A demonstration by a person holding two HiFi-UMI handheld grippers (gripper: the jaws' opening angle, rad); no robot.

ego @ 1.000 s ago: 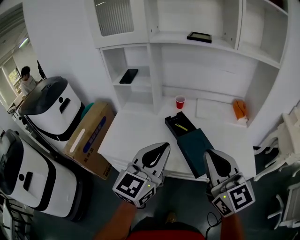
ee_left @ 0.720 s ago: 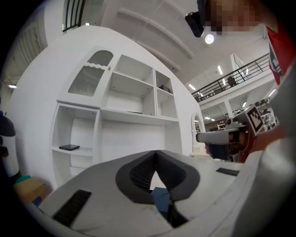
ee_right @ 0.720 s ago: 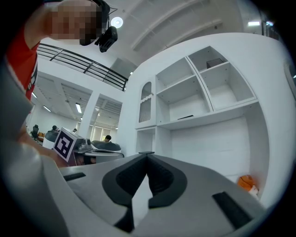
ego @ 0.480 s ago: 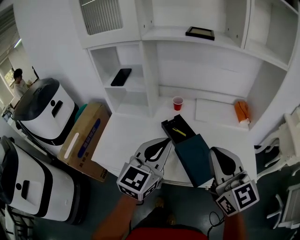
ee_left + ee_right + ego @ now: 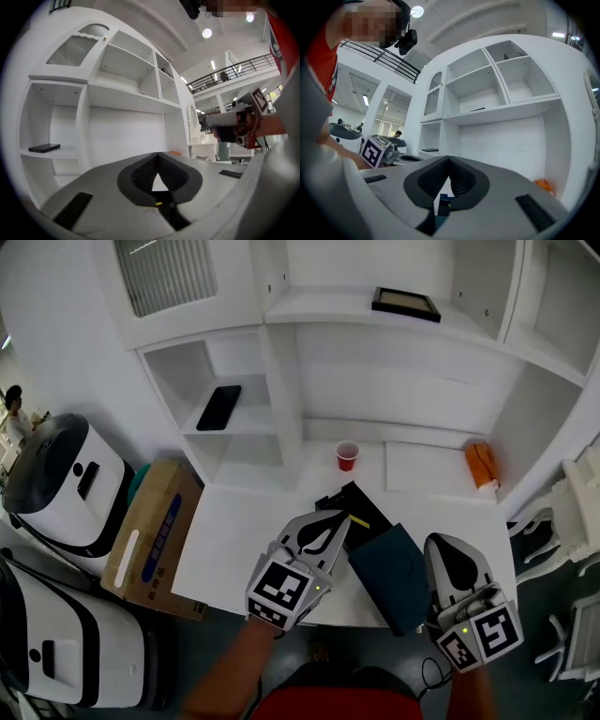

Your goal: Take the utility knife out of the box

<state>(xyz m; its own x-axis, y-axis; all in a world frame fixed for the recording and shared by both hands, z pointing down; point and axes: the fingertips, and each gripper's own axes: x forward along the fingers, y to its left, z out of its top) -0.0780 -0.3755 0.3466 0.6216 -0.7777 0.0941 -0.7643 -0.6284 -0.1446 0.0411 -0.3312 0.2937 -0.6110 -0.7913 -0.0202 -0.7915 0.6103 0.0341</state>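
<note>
Both sets of jaws are clenched tip to tip, with nothing between them: left gripper (image 5: 330,521), right gripper (image 5: 442,549). The utility knife (image 5: 359,520) (a thin yellow sliver from here) lies flat inside the open black box (image 5: 354,491) on the table (image 5: 244,540), just beyond the left tips.

Hazard: closed tips reaching the box would shove it rather than grip.

Hazard: the right gripper hangs beside the dark lid (image 5: 394,568), which reaches the table's edge and could be knocked off.
</note>
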